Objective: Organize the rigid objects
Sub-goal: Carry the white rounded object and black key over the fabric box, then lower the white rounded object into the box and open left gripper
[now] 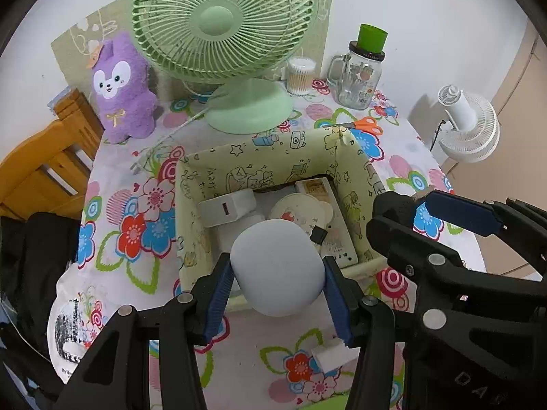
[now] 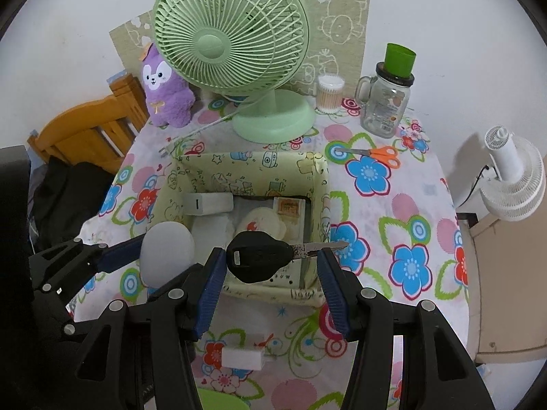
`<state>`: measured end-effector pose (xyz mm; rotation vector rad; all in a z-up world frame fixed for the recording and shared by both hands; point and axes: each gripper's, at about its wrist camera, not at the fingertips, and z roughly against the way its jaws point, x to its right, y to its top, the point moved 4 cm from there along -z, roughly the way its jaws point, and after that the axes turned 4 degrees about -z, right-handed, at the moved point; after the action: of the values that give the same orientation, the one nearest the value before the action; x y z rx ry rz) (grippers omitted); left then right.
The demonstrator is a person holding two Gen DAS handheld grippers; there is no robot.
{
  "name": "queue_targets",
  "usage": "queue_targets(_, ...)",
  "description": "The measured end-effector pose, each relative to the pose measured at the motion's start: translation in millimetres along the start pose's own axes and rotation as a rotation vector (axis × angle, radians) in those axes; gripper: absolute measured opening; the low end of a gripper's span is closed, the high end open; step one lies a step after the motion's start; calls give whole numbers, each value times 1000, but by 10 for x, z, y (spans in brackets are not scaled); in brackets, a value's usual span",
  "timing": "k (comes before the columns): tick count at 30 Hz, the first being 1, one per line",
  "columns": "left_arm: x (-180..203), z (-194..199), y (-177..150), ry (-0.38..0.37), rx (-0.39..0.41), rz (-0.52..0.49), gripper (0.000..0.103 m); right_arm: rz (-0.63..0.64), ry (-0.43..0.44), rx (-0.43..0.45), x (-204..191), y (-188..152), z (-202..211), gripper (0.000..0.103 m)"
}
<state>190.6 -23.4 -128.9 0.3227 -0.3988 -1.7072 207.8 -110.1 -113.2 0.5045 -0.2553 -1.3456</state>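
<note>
My left gripper (image 1: 277,273) is shut on a pale grey rounded object (image 1: 277,268), held over the near wall of the yellow-green patterned storage box (image 1: 218,160). My right gripper (image 2: 271,256) is shut on a black car key (image 2: 259,256), its metal blade pointing right, held over the box's near edge (image 2: 273,294). The box (image 2: 246,167) holds a white charger (image 1: 227,207), a round cream case (image 1: 299,208) and a flat card. The grey object also shows at left in the right wrist view (image 2: 167,253). The right gripper shows at right in the left wrist view (image 1: 420,201).
A green desk fan (image 1: 222,27), purple plush (image 1: 119,89), cotton swab jar (image 1: 301,75), glass mug jar with a green cup (image 1: 362,75) and orange scissors (image 1: 362,124) stand behind the box. A small white block (image 2: 242,358) lies near me. A wooden chair (image 1: 44,164) is left, a white fan (image 1: 471,126) right.
</note>
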Motion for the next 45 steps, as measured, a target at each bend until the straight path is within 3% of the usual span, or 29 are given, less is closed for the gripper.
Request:
queue_targets(34, 76, -676, 46, -58, -137, 46, 54, 13, -31, -84, 216, 114, -536, 58)
queue_targets(45, 51, -624, 80, -47, -128, 53, 84, 8, -26, -82, 218, 122, -548, 58)
